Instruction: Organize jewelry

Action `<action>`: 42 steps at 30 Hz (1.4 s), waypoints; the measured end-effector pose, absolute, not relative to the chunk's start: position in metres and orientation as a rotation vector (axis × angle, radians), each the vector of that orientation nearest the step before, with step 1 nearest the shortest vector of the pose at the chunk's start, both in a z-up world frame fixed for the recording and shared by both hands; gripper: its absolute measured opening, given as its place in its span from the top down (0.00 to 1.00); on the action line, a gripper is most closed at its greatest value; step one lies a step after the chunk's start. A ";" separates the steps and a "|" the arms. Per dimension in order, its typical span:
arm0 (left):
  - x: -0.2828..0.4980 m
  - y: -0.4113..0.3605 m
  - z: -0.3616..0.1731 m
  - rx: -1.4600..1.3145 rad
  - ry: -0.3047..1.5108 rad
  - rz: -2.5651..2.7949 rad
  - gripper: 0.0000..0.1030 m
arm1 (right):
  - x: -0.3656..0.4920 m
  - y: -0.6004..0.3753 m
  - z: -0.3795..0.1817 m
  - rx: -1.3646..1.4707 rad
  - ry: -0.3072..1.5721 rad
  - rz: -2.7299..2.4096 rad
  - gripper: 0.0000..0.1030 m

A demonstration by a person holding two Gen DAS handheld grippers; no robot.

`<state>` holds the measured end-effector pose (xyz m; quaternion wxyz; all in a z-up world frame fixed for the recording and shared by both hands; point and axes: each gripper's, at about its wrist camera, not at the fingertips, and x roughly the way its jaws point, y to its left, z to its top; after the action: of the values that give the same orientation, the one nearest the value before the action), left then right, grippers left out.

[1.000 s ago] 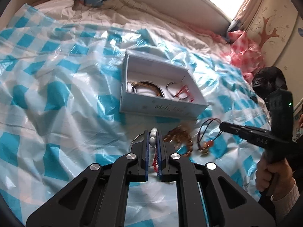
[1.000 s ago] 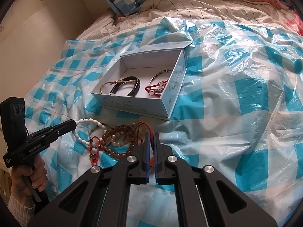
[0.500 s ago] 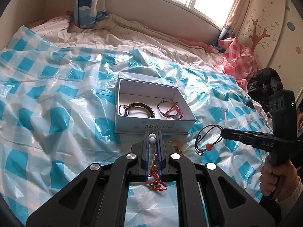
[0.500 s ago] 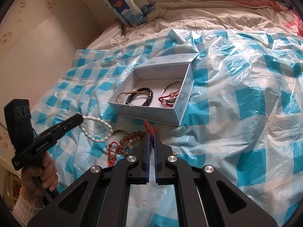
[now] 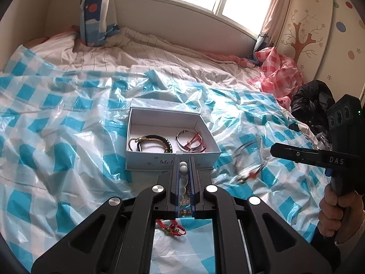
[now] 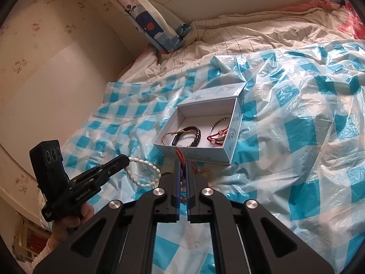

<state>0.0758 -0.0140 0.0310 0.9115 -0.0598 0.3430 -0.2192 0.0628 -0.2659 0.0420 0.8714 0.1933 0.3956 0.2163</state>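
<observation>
The left tool (image 5: 183,173) clamps a white pearl-bead bracelet (image 6: 143,174); the right tool (image 6: 181,166) pinches a thin red cord bracelet (image 6: 179,154). Both hang limp just short of the open white cardboard box (image 5: 136,159); grip strands, not beads.

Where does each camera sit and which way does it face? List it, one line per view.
Left wrist: on the left gripper, facing the white box and the window; its jaws pinch a white bead bracelet; the right gripper and right hand show.
Right wrist: on the right gripper, facing the box and wall; its jaws pinch a red cord bracelet; the left gripper shows.
Shared: the box, each other's gripper.
</observation>
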 end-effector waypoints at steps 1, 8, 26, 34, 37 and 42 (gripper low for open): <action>0.075 -0.014 0.033 -0.124 0.701 -0.454 0.94 | 0.062 -0.266 0.043 0.406 0.822 0.453 0.96; 0.071 -0.015 0.042 -0.120 0.679 -0.462 0.94 | 0.056 -0.263 0.049 0.401 0.798 0.456 0.96; 0.073 -0.014 0.036 -0.135 0.706 -0.467 0.94 | 0.104 -0.220 -0.062 0.011 1.052 0.226 0.63; 0.073 -0.014 0.035 -0.136 0.708 -0.465 0.94 | 0.095 -0.203 -0.070 -0.127 1.067 0.249 0.94; 0.073 -0.014 0.034 -0.137 0.707 -0.463 0.94 | 0.093 -0.211 -0.062 -0.035 1.072 0.283 0.94; 0.072 -0.011 0.032 -0.149 0.707 -0.462 0.94 | 0.087 -0.229 -0.038 0.166 1.044 0.357 0.94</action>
<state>0.0722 -0.0112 0.0324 0.9094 -0.0721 0.3430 -0.2240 0.0868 -0.2288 -0.0383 0.8485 0.0787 0.4952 0.1694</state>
